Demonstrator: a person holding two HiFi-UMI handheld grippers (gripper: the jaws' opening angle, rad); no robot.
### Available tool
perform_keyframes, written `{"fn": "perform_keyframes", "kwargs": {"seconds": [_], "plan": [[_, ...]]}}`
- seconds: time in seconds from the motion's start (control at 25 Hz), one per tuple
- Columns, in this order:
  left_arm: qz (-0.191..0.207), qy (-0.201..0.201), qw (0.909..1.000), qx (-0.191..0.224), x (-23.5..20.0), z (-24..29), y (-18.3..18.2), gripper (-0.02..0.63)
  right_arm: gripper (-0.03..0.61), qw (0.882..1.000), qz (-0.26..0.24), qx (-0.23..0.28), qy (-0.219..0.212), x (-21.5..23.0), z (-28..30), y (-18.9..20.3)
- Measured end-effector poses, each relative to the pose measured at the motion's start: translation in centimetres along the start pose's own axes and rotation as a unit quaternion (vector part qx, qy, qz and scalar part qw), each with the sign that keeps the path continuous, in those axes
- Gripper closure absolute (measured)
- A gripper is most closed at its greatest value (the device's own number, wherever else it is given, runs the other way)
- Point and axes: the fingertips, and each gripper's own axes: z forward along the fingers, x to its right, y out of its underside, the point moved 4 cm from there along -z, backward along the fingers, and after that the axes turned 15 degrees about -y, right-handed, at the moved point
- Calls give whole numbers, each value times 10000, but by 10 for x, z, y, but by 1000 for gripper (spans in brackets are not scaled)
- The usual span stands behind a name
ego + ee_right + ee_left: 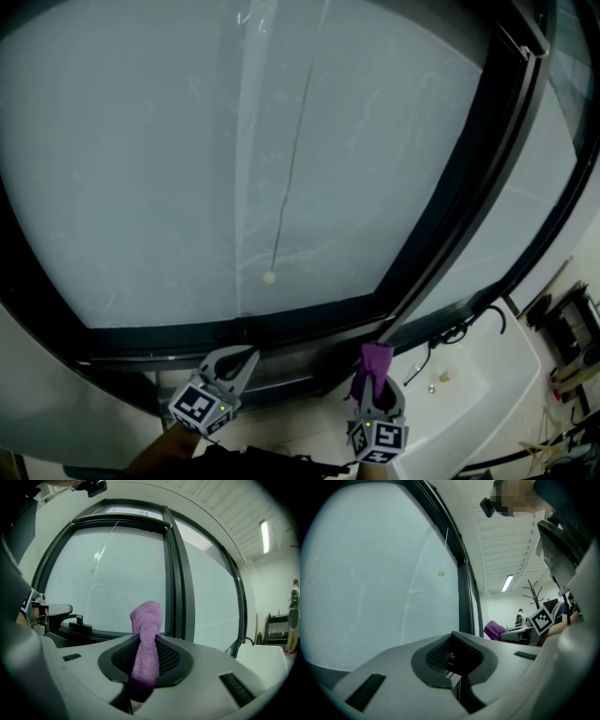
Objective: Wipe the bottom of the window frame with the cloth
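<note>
Cloth (376, 361) clamped in right gripper (376, 392) — left gripper (244, 357) closed, empty — below window frame (187, 339).

Pale, even daylight comes through the frosted window glass (234, 159). It is the brightest area in all three views and shows no hard glare. Below the glass, the dark window frame (234, 337) sinks into deep shadow in the dim head view. In the left gripper view a ceiling lamp (507, 583), right of the glass, burns out to white. Wide-angle distortion bows the frame into arcs, and black corners ring both gripper views. The cloth (146, 644), in front of the glass and close to the lens, looks slightly soft.
</note>
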Motion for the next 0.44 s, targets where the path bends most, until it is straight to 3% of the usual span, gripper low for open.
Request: {"fn": "perform_keyframes", "kwargs": {"seconds": [0.16, 0.44], "plan": [[225, -13, 9997, 25, -3, 0, 3, 609, 496, 10000, 58, -67, -16, -1, 3, 3], [169, 36, 9997, -159, 3, -1, 2, 609, 495, 9997, 130, -113, -143, 1, 8, 10]]}}
